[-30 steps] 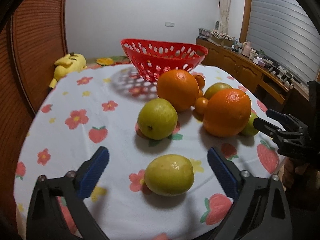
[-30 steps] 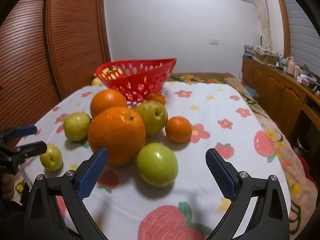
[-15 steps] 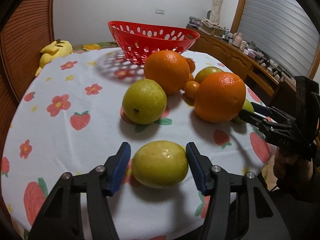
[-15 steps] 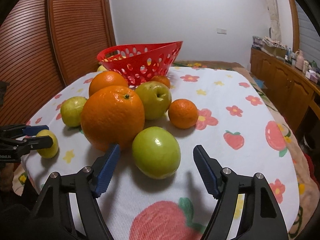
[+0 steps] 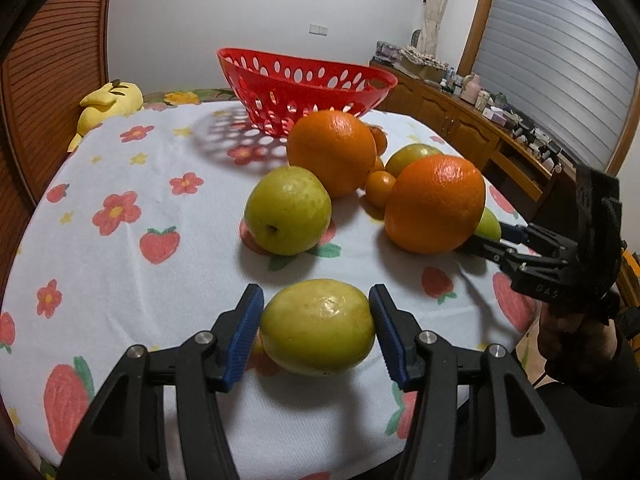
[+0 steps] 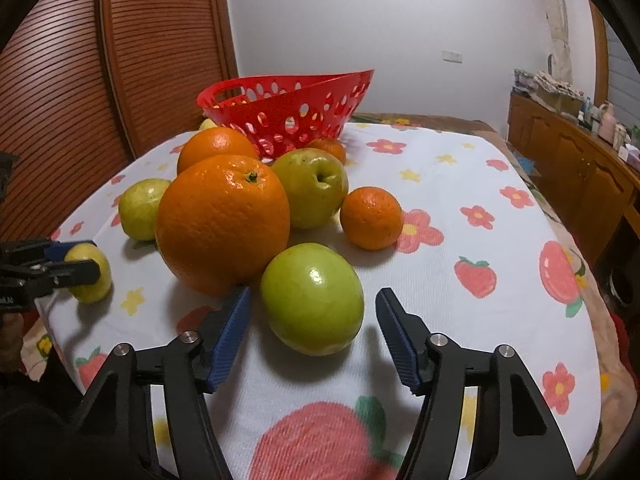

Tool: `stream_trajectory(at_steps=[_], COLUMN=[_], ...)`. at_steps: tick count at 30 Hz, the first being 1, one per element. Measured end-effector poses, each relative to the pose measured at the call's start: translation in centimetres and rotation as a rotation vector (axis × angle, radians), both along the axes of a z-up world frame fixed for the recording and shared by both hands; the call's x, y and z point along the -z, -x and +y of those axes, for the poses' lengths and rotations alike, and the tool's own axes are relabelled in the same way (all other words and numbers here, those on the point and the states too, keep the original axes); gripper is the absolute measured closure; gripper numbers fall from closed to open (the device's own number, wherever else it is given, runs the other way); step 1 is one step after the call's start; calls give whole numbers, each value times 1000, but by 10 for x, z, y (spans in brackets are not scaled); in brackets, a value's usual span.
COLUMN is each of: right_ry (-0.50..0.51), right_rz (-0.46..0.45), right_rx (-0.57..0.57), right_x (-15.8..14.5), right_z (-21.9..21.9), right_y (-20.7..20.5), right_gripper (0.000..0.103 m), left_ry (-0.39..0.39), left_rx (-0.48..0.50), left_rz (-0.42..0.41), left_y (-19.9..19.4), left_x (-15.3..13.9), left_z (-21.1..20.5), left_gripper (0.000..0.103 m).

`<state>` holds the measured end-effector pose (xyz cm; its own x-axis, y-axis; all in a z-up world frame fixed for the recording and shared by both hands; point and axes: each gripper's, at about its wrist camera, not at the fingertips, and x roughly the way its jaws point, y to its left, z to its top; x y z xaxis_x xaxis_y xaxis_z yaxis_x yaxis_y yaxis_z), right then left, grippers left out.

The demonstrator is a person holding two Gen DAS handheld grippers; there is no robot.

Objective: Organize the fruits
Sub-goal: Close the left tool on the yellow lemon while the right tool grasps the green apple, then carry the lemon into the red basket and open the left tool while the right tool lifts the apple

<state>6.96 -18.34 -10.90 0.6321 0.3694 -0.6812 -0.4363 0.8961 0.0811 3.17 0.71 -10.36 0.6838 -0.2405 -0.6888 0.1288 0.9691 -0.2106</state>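
Left wrist view: the left hand-held gripper (image 5: 316, 328) has its blue pads against both sides of a yellow-green fruit (image 5: 318, 326) resting on the worktop (image 5: 120, 280), its jaws closing the last bit. In the right wrist view, the right hand-held gripper (image 6: 312, 324) straddles a green apple (image 6: 312, 298); its jaws are closing, with gaps showing on both sides, so no grip there yet.

The sorting looks barely begun. As far as can be seen, every fruit sits on the cloth: two big oranges (image 6: 222, 224), another apple (image 6: 310, 188), a tangerine (image 6: 371, 218) and more behind. The red basket (image 5: 304, 88) stands at the far side, beyond the pile; nothing shows inside it from these angles. Judging by this, lifting both fruits and carrying them to the basket is what remains, then the rest.

A white cloth printed with flowers and strawberries covers the round worktop. Slatted wooden doors, a cluttered sideboard (image 5: 480, 120) and a yellow plush toy (image 5: 108, 100) ring the room.
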Motion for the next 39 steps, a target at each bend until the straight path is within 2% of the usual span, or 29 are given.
stream_trajectory(at_steps=[2,3,24,39], right_ry=[4,-1,5,-10], right_rz=[3,2,-31,-112], right_rx=[-6,-9,46,82], right_x=[1,1,-10,-41], right_z=[0,0,-20,-24], right_y=[-1,0,-3,-18], right_gripper=[50,50,50,50], left_ry=[4,6,-11,-30], left_rx=[-2,-4,-6,8], left_rz=[-9,-11,-85,-129], left_y=[1,0,-12,-24], left_x=[-2,-3,-26,-43], left_z=[1,1,-1,-9], left_gripper=[49,49,49,49])
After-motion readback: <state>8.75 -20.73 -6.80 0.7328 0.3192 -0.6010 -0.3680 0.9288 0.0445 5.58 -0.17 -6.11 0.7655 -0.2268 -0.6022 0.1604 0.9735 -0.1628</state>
